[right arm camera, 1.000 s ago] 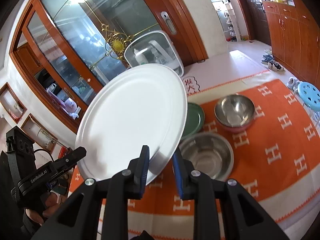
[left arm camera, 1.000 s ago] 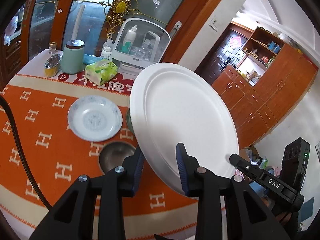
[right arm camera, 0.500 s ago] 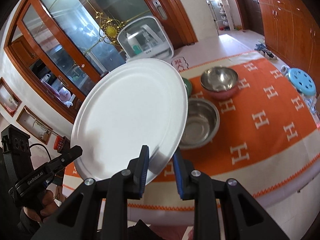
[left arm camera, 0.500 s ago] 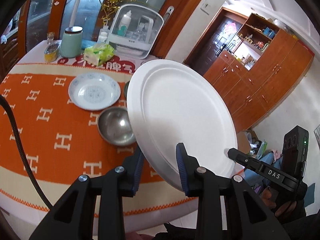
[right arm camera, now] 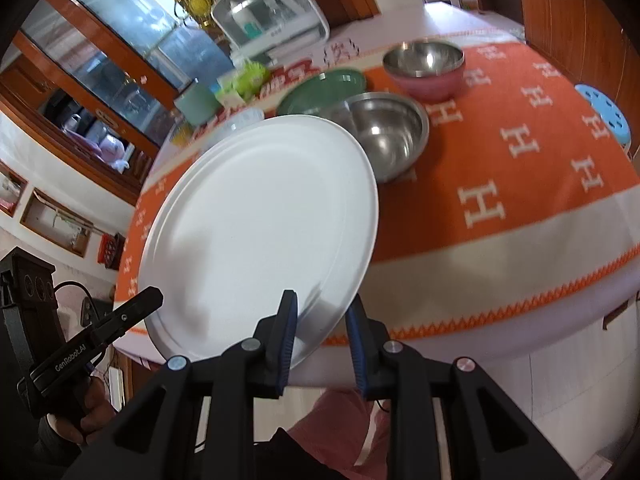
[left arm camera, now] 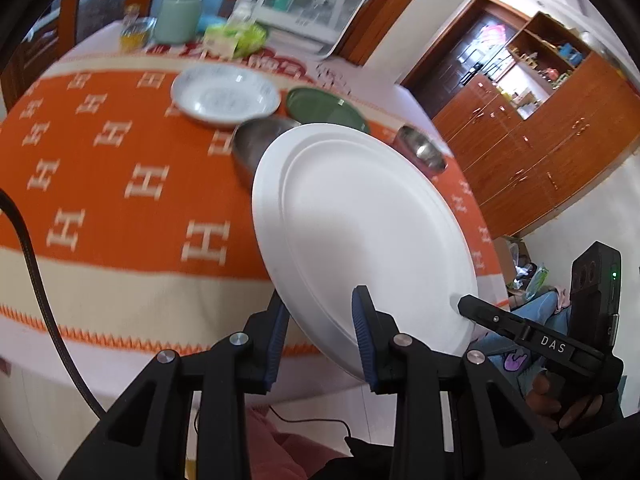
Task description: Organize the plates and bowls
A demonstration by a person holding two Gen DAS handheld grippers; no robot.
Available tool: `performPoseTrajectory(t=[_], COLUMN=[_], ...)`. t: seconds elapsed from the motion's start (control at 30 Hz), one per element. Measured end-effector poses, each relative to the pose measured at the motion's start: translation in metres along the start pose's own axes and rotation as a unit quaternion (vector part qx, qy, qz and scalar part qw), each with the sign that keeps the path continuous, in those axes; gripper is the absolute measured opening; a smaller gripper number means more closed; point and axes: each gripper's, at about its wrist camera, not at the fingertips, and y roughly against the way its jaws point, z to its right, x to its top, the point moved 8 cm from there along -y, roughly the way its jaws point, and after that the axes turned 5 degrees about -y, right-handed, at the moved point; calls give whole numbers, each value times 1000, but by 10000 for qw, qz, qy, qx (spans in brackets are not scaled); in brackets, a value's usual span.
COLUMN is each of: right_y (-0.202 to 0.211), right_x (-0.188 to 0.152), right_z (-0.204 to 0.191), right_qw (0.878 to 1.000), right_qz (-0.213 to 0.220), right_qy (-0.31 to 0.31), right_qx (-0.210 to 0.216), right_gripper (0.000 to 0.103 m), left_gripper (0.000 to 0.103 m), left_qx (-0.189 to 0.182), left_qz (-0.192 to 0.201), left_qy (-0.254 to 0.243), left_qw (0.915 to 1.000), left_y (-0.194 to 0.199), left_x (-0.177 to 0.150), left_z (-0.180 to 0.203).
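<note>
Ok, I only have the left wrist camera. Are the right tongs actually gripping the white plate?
Observer: Yes, the right tongs are clamped on the white plate, with one pad on each side of its near rim.
Operator: And the steel bowl that the plate half hides from me, is there anything in it?
Observer: No. The right wrist view shows its whole inside, and it is empty.
Operator: What about the smaller bowl further right?
Observer: It is pink outside and steel inside, and it is empty too.
</note>
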Motion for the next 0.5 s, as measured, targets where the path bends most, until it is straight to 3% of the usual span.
performPoseTrajectory(t=[0.5], right_y=[-37], right_x=[-34], right_z=[19], right_qw=[9979], right_qz=[-626], right_qy=[-51], right_qx=[-175], right_gripper=[24], left_gripper=[30], left_qx=[244], left_qz=[-608], left_qy=[246], left_qw=[9975], left_y=[-27], left_x=[-48], left_z=[-23])
